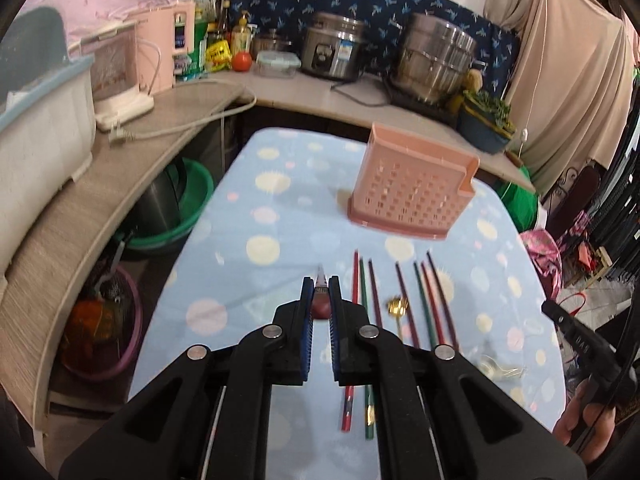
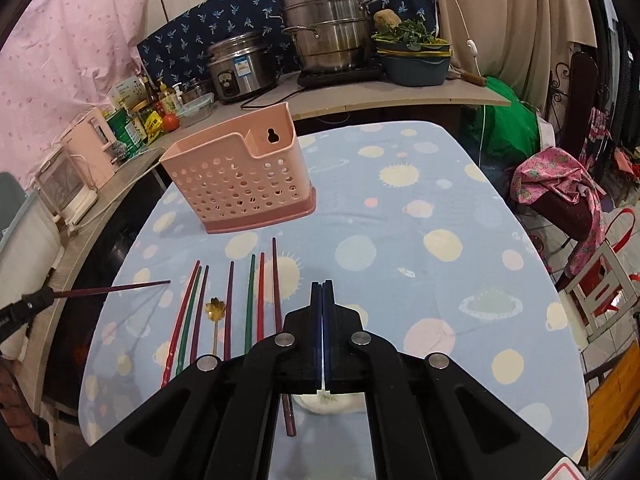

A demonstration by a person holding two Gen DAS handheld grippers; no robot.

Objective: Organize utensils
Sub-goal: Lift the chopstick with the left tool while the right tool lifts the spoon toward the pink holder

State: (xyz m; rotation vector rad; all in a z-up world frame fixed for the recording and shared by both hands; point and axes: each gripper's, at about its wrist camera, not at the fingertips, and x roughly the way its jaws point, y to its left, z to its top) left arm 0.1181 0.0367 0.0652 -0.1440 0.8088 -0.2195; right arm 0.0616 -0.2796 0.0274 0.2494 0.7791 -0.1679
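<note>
My left gripper (image 1: 321, 284) is shut on a dark purple chopstick (image 1: 320, 300), held above the table; the right wrist view shows that chopstick (image 2: 112, 289) sticking out level from the left gripper (image 2: 40, 298). Several red, green and purple chopsticks (image 2: 252, 300) lie in a row on the blue spotted tablecloth (image 2: 440, 200), with a gold spoon (image 2: 216, 309) among them. A pink perforated holder (image 2: 240, 184) stands empty behind them. My right gripper (image 2: 322, 286) is shut, with nothing showing between its fingertips. A white object (image 2: 324, 400) shows beneath it, mostly hidden.
A curved counter behind the table carries a rice cooker (image 2: 240, 68), a steel steamer pot (image 2: 332, 32) and a basin of greens (image 2: 412, 60). A green basin (image 1: 188, 204) sits under the counter on the left. A pink cloth bundle (image 2: 560, 184) lies at the table's right.
</note>
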